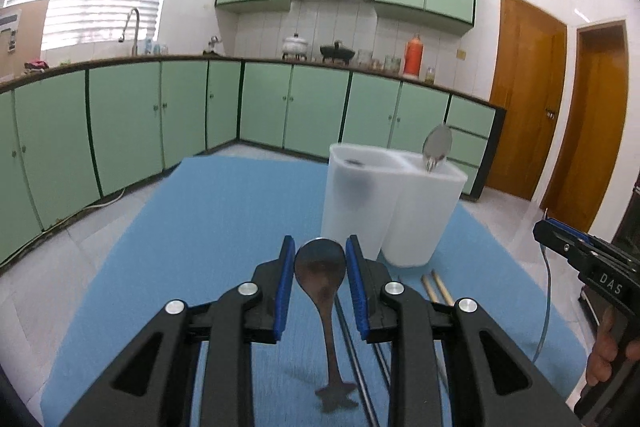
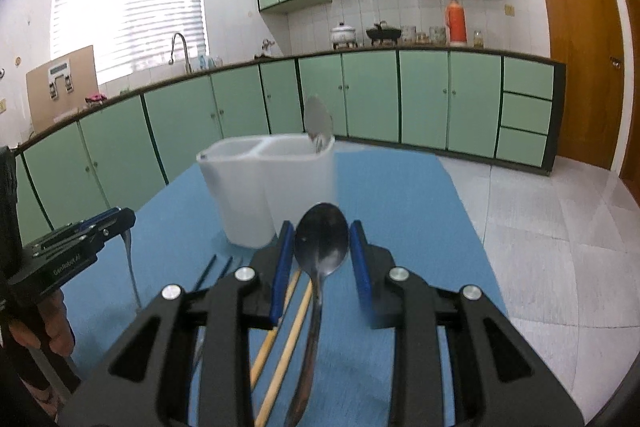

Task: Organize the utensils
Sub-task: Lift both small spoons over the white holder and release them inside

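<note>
A white two-compartment utensil holder [image 1: 390, 203] [image 2: 268, 183] stands on the blue mat, with a steel spoon [image 1: 437, 143] [image 2: 319, 125] upright in its right compartment. My left gripper [image 1: 320, 267] is shut on a dark spoon [image 1: 322, 275], bowl forward, handle hanging down above the mat; it also shows in the right wrist view [image 2: 129, 243]. My right gripper [image 2: 322, 247] is shut on a steel spoon [image 2: 322, 243], bowl forward, lifted above the mat. Wooden chopsticks [image 2: 280, 339] [image 1: 436, 287] and dark chopsticks [image 2: 216, 269] [image 1: 360, 355] lie on the mat.
The blue mat [image 1: 208, 247] [image 2: 408, 207] covers the table. Green kitchen cabinets [image 1: 160, 115] run along the back, with pots and an orange thermos [image 2: 456, 21] on the counter. Wooden doors [image 1: 528, 87] stand at the right.
</note>
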Tool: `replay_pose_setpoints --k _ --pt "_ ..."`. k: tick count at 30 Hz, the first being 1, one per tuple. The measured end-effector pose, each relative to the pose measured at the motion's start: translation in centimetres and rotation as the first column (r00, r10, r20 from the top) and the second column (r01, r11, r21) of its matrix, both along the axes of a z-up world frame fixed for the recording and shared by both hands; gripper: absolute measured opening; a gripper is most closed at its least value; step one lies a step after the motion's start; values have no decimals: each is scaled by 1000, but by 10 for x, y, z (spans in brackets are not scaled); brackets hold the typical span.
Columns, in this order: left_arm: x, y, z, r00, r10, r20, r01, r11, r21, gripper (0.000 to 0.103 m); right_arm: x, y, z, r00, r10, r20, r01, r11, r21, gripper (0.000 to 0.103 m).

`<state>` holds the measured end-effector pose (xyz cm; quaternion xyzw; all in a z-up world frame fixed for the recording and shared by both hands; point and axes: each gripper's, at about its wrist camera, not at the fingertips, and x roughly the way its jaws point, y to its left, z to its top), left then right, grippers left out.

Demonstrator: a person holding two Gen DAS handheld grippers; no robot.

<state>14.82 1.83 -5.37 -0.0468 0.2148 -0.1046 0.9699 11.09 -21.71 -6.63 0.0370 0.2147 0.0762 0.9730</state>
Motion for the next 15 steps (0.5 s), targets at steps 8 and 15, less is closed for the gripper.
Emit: replay_pose_setpoints --k 8,15 --pt "10 3 28 997 2 72 0 1000 -25 26 3 -2 32 996 -5 90 5 1000 -2 27" --pt "29 1 63 991 -6 135 11 999 -37 26 20 -1 65 983 2 182 -2 1000 0 27"
